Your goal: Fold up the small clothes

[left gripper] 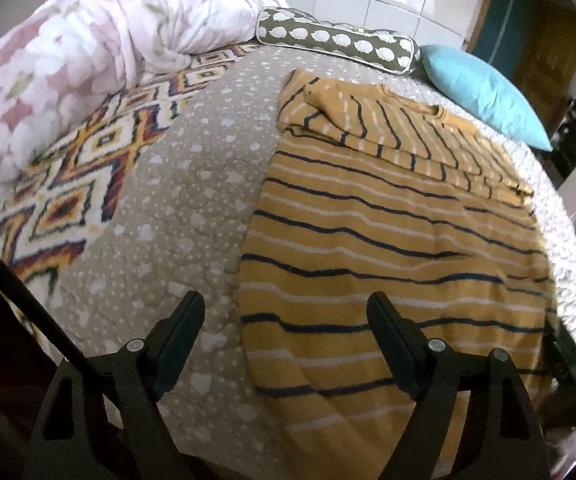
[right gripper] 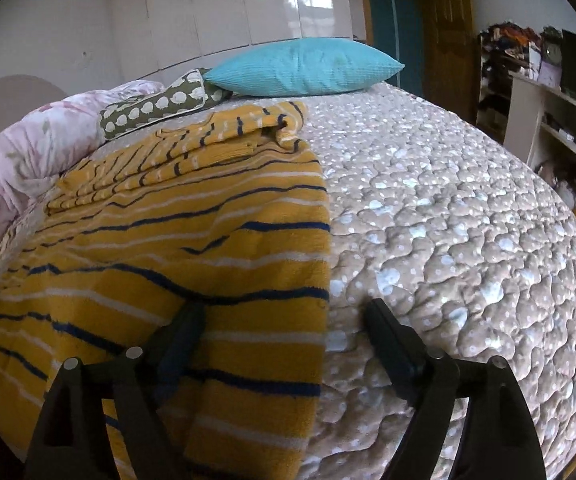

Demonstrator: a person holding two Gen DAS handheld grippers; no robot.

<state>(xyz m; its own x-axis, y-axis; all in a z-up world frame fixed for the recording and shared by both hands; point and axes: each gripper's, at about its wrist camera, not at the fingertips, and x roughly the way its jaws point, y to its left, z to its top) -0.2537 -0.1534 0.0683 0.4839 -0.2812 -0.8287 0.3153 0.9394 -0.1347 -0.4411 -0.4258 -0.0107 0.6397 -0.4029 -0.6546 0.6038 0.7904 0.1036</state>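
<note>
Here the mustard striped sweater [left gripper: 400,240] lies spread over the quilted bedspread [left gripper: 168,208], filling the centre and lower right of the left wrist view and the lower left of the right wrist view, with both sleeves already laid across its upper part. That suggests the sleeve step is done and the body fold comes next. The left gripper [left gripper: 286,312] hovers at the bottom of its frame, tongs apart, straddling the sweater's left side edge near the hem; the right gripper [right gripper: 284,320] does the same at the opposite edge, also spread and gripping nothing. Next, each would need to close on a hem corner and carry it toward the collar. Beyond lie a teal pillow [right gripper: 304,66], a dotted bolster [left gripper: 336,42], a floral duvet [left gripper: 68,72], a patterned blanket [left gripper: 84,184] and cluttered shelves [right gripper: 528,80].
</note>
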